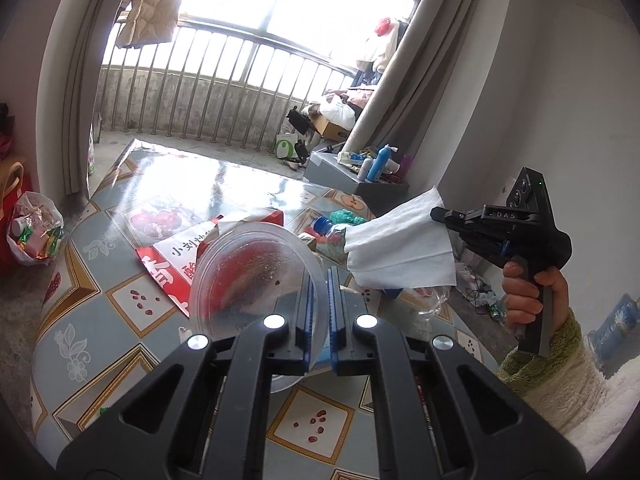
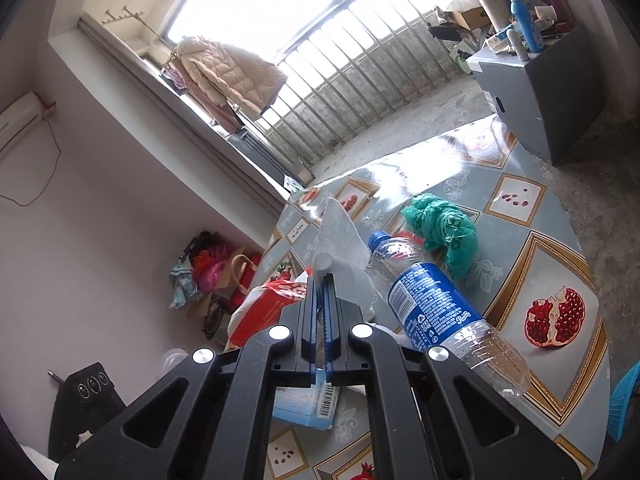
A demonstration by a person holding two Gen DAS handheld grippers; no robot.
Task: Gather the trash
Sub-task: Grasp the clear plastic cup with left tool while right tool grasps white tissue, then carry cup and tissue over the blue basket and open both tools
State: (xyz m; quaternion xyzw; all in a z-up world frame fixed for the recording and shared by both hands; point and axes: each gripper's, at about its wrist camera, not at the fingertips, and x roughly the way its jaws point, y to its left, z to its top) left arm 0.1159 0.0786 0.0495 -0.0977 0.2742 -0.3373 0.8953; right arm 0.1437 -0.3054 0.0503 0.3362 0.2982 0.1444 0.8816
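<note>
In the left wrist view, the left gripper pinched the rim of a clear plastic bowl smeared with red residue, above the table; at right, the right gripper clamped a white tissue. In the right wrist view, that tissue stood between its closed jaws, beside an empty bottle lying on the table.

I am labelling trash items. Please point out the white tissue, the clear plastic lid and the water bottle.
white tissue (image 1: pixel 400 240): left wrist view, middle of the sheet.
clear plastic lid (image 1: pixel 248 276): left wrist view, flat centre.
water bottle (image 2: pixel 432 304): right wrist view, blue label.
</note>
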